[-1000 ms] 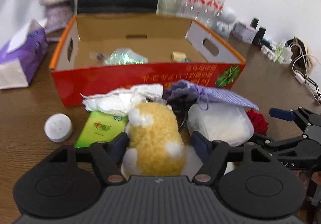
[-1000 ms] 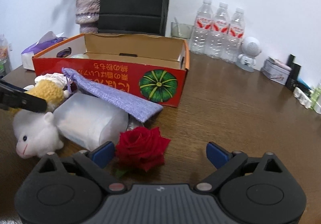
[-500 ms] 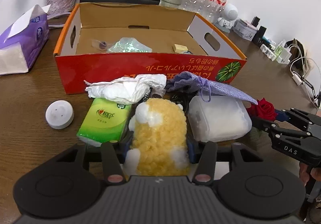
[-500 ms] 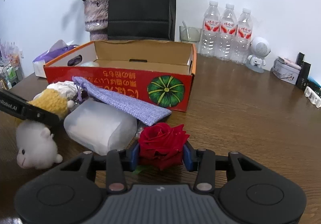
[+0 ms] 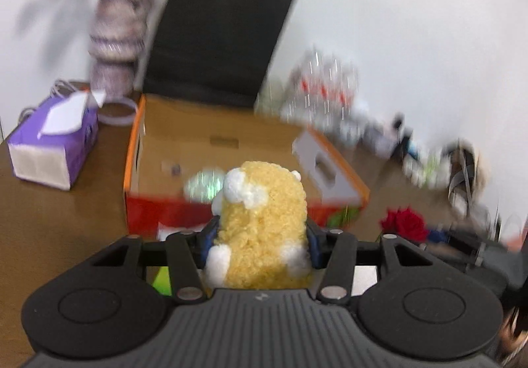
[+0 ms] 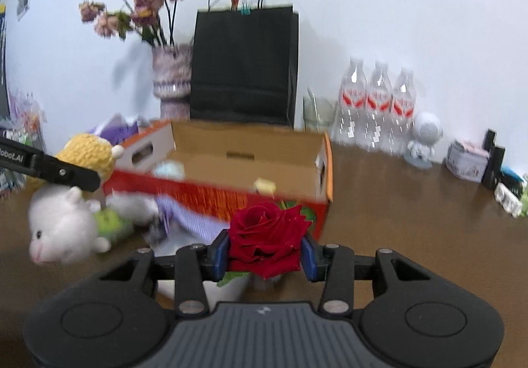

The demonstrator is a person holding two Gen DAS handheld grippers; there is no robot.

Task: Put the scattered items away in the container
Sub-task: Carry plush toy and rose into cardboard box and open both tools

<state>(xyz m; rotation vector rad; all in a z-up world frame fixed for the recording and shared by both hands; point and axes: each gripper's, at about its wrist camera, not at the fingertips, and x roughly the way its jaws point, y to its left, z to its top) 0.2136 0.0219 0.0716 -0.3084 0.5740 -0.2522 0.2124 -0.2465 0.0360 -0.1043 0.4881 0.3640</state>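
My left claw (image 5: 260,237) is clamped on the plush (image 5: 262,229), held up in front of the box (image 5: 231,150). My right claw (image 6: 264,251) pinches the rose (image 6: 267,229) before the box's near right corner. Motion blur smears the box's contents.
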